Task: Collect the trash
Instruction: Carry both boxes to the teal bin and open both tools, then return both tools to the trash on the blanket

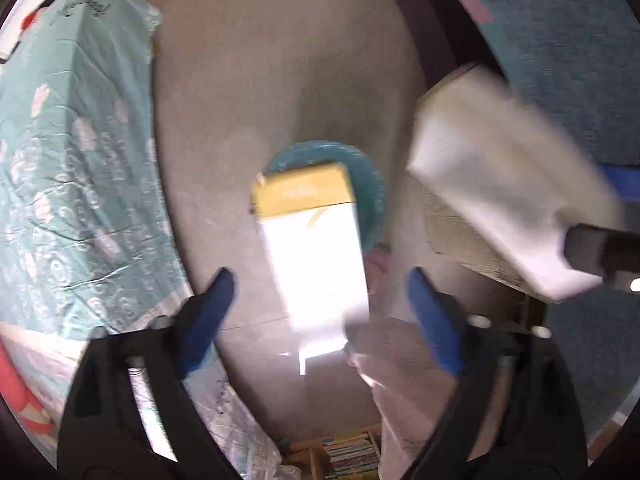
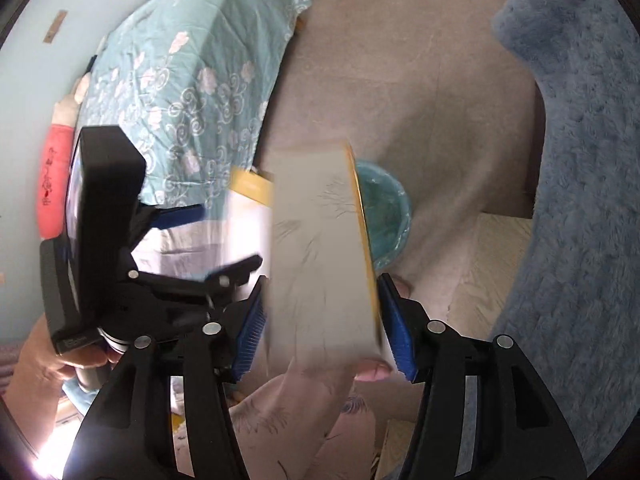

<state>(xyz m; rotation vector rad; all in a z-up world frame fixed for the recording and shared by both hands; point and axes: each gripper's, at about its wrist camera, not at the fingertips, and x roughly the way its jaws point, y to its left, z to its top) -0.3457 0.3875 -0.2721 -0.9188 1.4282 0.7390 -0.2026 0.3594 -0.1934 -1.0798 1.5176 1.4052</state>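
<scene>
Two cartons head for the bin: the left tongs (image 1: 322,316) stand wide open above a teal bin (image 1: 372,184) on the grey floor (image 1: 260,80). A yellow-topped carton (image 1: 312,248) hangs between the blue pads (image 1: 212,312) with clear gaps on both sides, apparently let go so that it drops in. Its long axis runs straight out from the tongs, yellow end leading, aimed at the bin's mouth beyond the fingertips.

To the right, the right tongs (image 2: 324,332) bracket a second box (image 2: 320,240), grey-faced with a yellow edge (badly blurred). The pads sit just beside its two flanks, but whether they press on it cannot be told. This box also lies lengthwise along the fingers, its far end tipped toward the bin, which shows just past its right edge. Holding both cartons end-on probably suits the bin's narrow opening. A bed (image 1: 72,140) in a teal floral cover lies off to the left of both tongs.
</scene>
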